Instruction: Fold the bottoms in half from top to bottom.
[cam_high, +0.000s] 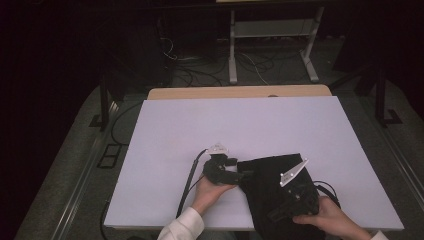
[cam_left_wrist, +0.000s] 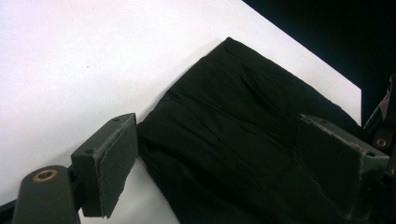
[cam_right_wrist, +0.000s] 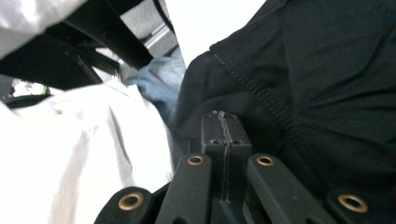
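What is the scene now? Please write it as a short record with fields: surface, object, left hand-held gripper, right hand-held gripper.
surface: white table top
object: black garment, lying crumpled at the near right part of the table, partly over the near edge
left hand-held gripper: jaws open, at the left edge of the garment; in the left gripper view the cloth lies between the pads, not pressed
right hand-held gripper: jaws shut together, against the black cloth; whether cloth is pinched cannot be told

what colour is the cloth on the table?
Plain black, no pattern: the cloth shows best in the left gripper view, against the white table.
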